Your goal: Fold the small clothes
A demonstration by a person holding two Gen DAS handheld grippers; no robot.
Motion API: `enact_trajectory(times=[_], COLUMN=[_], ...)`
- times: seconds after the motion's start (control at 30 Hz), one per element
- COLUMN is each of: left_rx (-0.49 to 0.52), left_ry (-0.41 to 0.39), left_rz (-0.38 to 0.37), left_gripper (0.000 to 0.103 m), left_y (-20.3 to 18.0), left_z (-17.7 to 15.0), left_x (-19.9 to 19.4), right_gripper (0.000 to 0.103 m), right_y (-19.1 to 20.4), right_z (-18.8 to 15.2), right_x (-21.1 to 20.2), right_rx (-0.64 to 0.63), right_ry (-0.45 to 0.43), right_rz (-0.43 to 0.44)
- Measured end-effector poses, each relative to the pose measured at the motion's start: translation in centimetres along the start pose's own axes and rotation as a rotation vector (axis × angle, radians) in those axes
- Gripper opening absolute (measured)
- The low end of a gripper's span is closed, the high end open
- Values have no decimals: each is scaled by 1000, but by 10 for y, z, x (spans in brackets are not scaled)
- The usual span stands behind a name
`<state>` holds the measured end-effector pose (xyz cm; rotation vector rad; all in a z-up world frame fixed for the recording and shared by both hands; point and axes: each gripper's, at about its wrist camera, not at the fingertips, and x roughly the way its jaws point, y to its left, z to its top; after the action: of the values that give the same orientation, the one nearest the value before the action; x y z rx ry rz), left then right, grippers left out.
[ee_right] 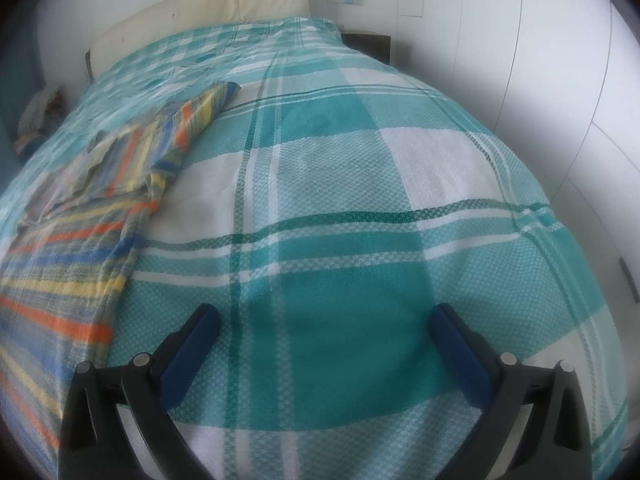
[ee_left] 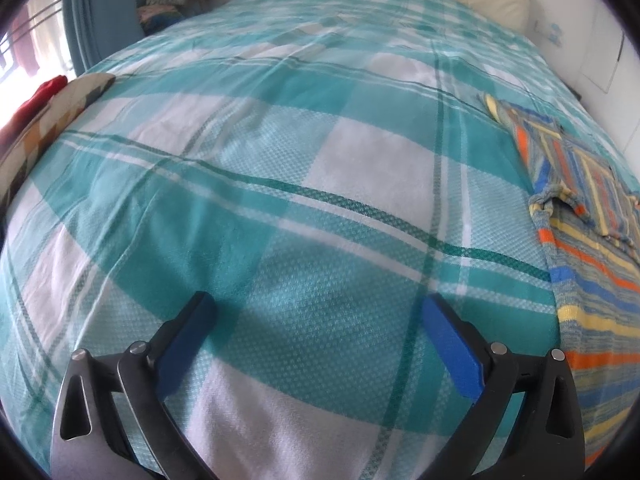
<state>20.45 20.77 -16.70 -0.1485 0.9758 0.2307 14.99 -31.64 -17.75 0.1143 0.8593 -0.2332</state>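
Your left gripper (ee_left: pixel 320 316) and right gripper (ee_right: pixel 326 326) both hang released and empty over the plaid bed (ee_right: pixel 360 184). The striped garment (ee_left: pixel 592 240) lies between them, partly folded on the bed, likely set flat so that either can reach an edge.

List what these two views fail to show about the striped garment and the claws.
- Striped garment: right edge cuts it off in the left wrist view; the left edge does in the right wrist view, where it is blurred.
- Left claw and right claw: bases cut off below.
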Motion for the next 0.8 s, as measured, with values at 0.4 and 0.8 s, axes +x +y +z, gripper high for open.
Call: enact_trajectory(times=[0.4, 0.8], left_rx=[17, 17], left_ry=[-1, -1], left_rz=[24, 24], left_gripper=[103, 103], left_y=[-3, -4], left_z=[0, 0], left_x=[3, 3], right_gripper=[103, 103], right_y=[0, 0], right_z=[0, 0], right_x=[0, 0], right_rx=[0, 0], right_ry=[0, -1], right_rz=[0, 0])
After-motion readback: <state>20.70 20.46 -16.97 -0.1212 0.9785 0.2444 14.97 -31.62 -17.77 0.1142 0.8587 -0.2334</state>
